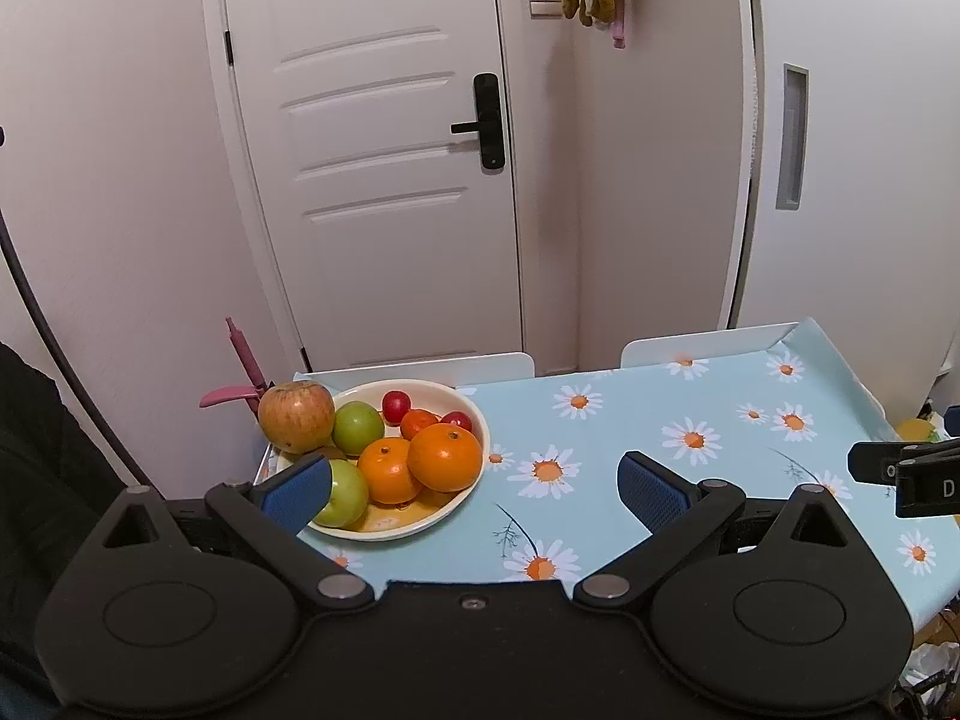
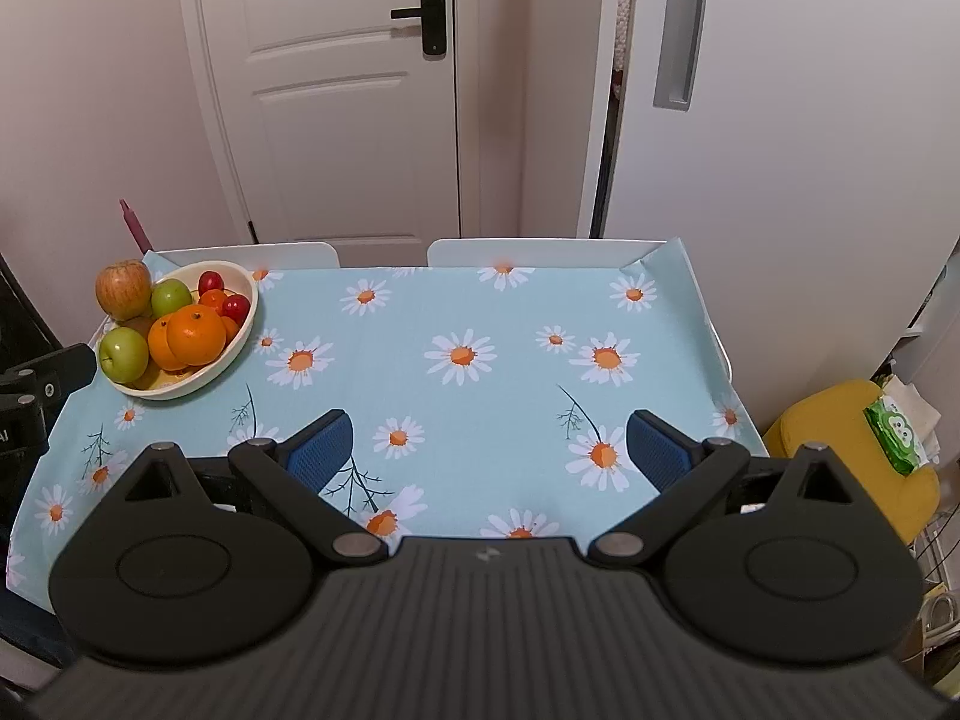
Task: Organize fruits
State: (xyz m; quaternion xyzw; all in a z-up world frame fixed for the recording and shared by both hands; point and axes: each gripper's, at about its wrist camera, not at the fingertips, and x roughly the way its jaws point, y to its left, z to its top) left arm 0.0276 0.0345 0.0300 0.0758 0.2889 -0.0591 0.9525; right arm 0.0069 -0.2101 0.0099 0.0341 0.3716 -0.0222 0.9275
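Note:
A cream bowl point(image 1: 475, 420) point(image 2: 247, 288) stands at the table's far left corner. It holds two oranges point(image 1: 445, 456) point(image 2: 195, 333), two green apples point(image 1: 357, 427) point(image 2: 123, 354), small red fruits point(image 1: 396, 407) point(image 2: 235, 307) and a reddish apple point(image 1: 296, 416) point(image 2: 123, 289) perched on its far left rim. My left gripper point(image 1: 474, 489) is open just in front of the bowl, its left pad overlapping the near green apple. My right gripper point(image 2: 487, 450) is open over the middle of the tablecloth, holding nothing.
A light blue daisy tablecloth point(image 1: 660, 450) point(image 2: 480, 360) covers the table. Two white chair backs point(image 2: 528, 252) stand at the far edge, before a white door point(image 2: 336, 90). A yellow stool point(image 2: 840, 438) with a green packet is at the right. A pink tool point(image 1: 243, 372) lies behind the bowl.

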